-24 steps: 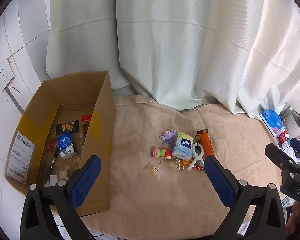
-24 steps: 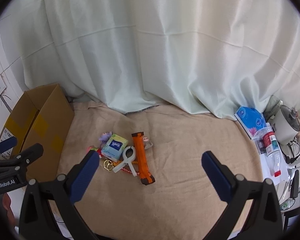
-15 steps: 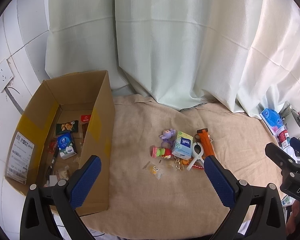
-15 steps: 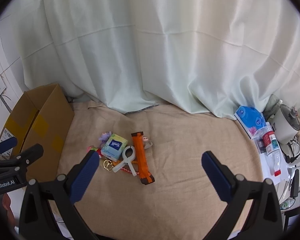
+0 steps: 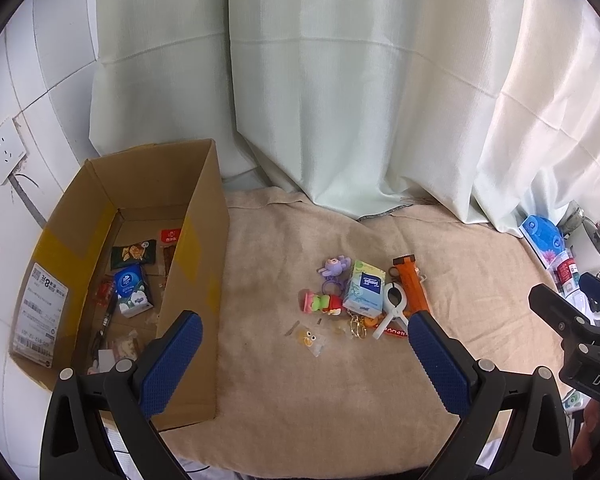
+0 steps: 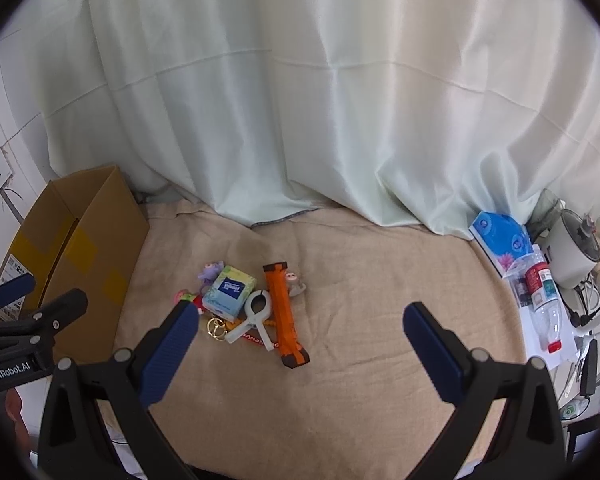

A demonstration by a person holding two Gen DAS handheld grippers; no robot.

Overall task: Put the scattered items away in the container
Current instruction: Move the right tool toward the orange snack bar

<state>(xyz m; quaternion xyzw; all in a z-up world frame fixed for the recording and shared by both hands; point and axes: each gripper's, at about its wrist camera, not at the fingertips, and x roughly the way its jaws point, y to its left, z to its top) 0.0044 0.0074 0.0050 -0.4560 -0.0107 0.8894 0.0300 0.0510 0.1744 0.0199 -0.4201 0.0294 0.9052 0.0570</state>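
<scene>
Hovering above the tan cloth [image 5: 340, 392], both spread wide and gripping nothing: left gripper [image 5: 306, 356] nearest the cardboard box [image 5: 196, 280], right gripper [image 6: 300, 336] farther from it. Standing open-topped at the cloth's edge by the wall, with a blue tissue pack [image 5: 131, 290], a dark snack packet [image 5: 134, 253] and other small wrappers lying on the floor inside. Clustered well apart from the box, out on the open cloth: Tempo tissue pack [image 5: 364, 288], purple toy [image 5: 334, 267] and red-and-green figure [image 5: 322, 303] on the box side of it, white clip [image 5: 394, 308] and orange tool [image 5: 412, 284] touching on the far side, gold key rings [image 5: 358, 326] and a small clear packet [image 5: 310, 338] nearer the grippers. Hanging behind all of it, pale curtains [image 6: 300, 100].
</scene>
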